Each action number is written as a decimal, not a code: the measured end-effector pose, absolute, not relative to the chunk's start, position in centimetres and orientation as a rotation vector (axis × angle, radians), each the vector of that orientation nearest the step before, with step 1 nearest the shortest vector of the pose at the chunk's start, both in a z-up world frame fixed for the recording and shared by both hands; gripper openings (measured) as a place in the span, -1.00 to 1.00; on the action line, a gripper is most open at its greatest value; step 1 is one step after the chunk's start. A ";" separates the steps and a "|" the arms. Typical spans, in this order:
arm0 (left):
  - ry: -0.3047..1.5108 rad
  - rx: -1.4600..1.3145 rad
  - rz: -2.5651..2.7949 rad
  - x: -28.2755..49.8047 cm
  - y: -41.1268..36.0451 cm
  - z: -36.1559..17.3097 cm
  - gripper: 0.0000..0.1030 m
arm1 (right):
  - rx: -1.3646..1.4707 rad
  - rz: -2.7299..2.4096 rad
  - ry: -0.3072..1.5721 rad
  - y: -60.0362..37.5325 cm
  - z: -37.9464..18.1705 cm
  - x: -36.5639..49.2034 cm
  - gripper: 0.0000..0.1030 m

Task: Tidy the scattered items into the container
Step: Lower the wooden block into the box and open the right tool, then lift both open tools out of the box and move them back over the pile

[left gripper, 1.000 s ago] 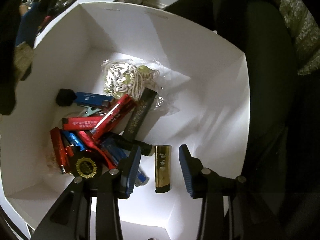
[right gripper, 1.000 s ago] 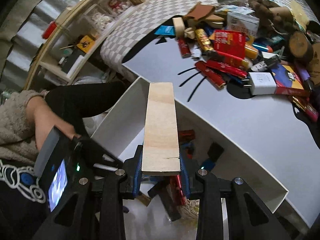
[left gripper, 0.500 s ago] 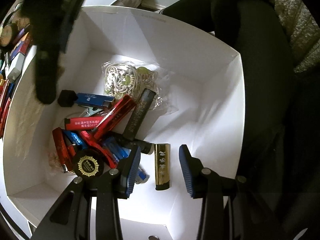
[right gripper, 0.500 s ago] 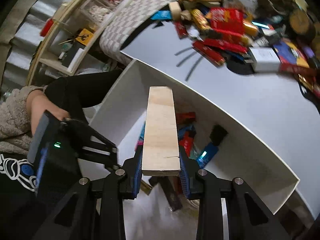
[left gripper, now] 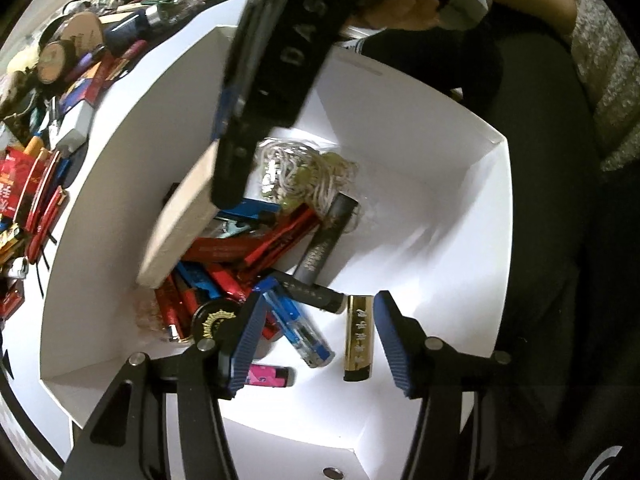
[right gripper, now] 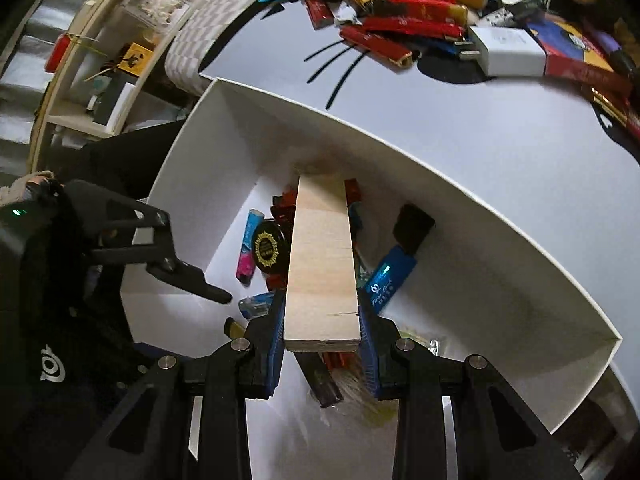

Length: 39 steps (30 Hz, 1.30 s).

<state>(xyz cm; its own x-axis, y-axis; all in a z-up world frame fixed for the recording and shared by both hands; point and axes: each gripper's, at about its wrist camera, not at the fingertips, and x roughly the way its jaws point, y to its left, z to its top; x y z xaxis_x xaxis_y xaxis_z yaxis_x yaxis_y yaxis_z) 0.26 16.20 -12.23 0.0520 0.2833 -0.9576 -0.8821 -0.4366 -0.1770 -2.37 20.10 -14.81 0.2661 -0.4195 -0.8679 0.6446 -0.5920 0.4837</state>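
right gripper (right gripper: 322, 320): fingers clenched on both long edges of the wood block (right gripper: 322, 264), gripped at its near end
wood block: inside the white box (right gripper: 440, 200), tilted, far end down over the pile of red and blue items; whether it touched them, cannot tell
left gripper (left gripper: 316, 340): fingers were opening, nothing between the pads, pointed steeply down into the box
gold lighter (left gripper: 358, 338): flat on the box floor, in line with the gap between the left fingers, beneath them, not gripped
box contents: red sticks (left gripper: 276, 240), blue lighter (left gripper: 298, 328), pink lighter (left gripper: 266, 378), black tube (left gripper: 326, 240), round black-and-gold badge (right gripper: 269, 248), blue stick (right gripper: 390, 278), bagged cord bundle (left gripper: 304, 172)
surface (right gripper: 460, 128): pale, with cat-whisker print; heap of unsorted items (right gripper: 420, 8) at its far side, well apart from the box, including a white charger (right gripper: 506, 50)
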 end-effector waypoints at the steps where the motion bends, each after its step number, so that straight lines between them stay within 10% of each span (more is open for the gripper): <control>1: 0.657 -1.385 1.570 0.4 16.3 -12.2 0.08 | 1.642 -1.491 0.220 20.1 -14.9 -2.4 -0.36; 14: 0.640 -1.403 1.620 6.2 14.9 -12.5 0.08 | 1.723 -1.531 0.367 20.4 -16.4 -2.4 -0.34; 29: 0.647 -1.396 1.671 5.8 14.1 -12.1 0.11 | 1.596 -1.532 0.410 20.5 -15.0 -1.6 0.80; 39: 0.658 -1.363 1.724 6.1 13.8 -12.5 0.75 | 1.550 -1.501 0.497 19.3 -15.5 -0.2 1.00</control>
